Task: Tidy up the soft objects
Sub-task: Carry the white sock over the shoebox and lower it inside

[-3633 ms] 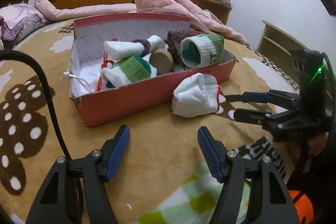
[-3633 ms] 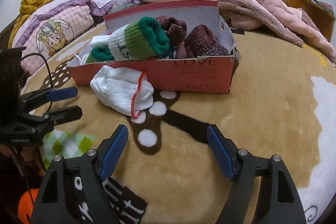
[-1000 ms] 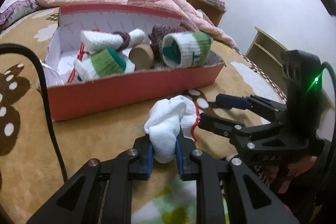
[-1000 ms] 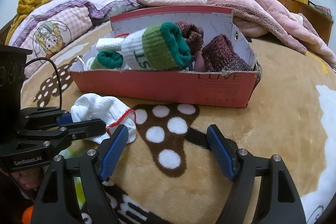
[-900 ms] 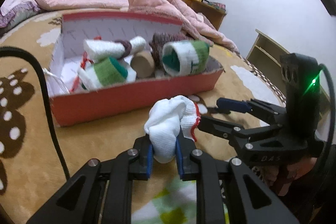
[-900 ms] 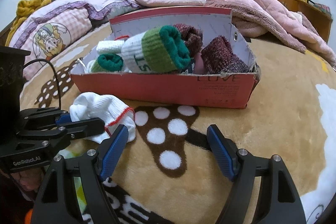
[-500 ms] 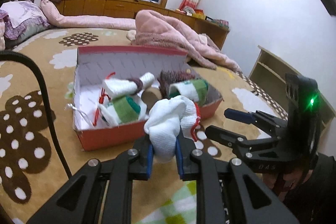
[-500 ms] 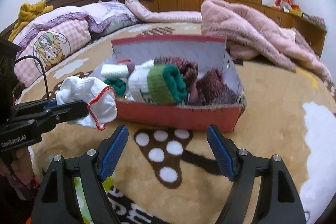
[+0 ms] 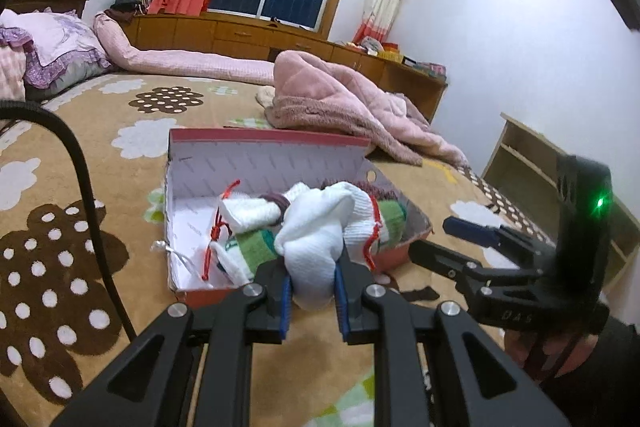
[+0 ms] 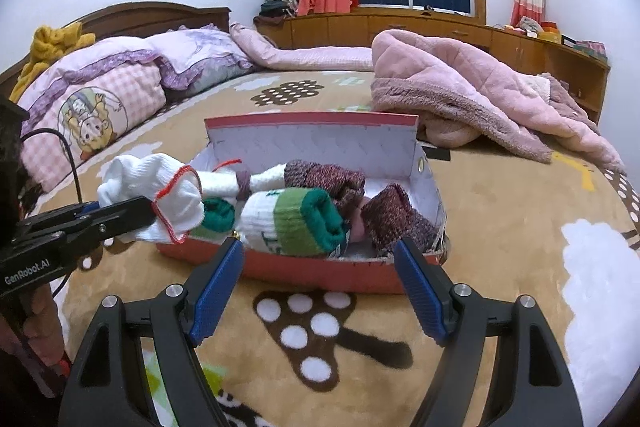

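Item one, at left: left gripper, jaws clamped on a bunched white sock with red trim, held clear of the bedspread in front of the near left end of the box. Item two, centre: red cardboard box, open, on the bedspread, holding rolled socks: white, green-and-white, maroon knit. Item three, at right: right gripper, jaws standing apart with nothing between them, near side of box.
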`<state>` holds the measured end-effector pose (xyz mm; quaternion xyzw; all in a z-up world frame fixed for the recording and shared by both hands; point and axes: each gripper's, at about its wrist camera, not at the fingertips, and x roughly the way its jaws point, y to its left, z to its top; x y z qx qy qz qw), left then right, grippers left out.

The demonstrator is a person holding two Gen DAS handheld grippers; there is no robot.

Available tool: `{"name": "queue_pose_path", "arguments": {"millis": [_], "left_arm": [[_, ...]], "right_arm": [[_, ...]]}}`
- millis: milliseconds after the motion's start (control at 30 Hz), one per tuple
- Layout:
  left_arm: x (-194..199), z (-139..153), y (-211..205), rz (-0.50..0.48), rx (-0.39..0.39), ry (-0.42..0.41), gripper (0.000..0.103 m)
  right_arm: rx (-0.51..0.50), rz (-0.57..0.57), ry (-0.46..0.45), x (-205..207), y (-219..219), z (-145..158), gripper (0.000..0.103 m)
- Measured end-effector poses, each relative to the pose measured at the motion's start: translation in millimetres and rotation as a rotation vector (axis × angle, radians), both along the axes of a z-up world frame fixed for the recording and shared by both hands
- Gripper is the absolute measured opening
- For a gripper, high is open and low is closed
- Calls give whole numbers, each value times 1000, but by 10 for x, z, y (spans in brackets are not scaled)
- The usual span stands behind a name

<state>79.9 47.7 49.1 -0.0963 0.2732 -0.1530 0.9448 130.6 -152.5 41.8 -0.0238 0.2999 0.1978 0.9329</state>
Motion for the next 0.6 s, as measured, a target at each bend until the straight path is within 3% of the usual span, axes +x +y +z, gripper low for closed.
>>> {"name": "queue_pose_path", "arguments": {"millis": [167, 600], "left_arm": [[12, 30, -13, 16, 30, -32, 18], [250, -78, -8, 71, 46, -9, 18]], "right_arm": [[11, -6, -11, 15, 38, 7, 79], [-15, -7, -99, 76, 172, 76, 79]]}}
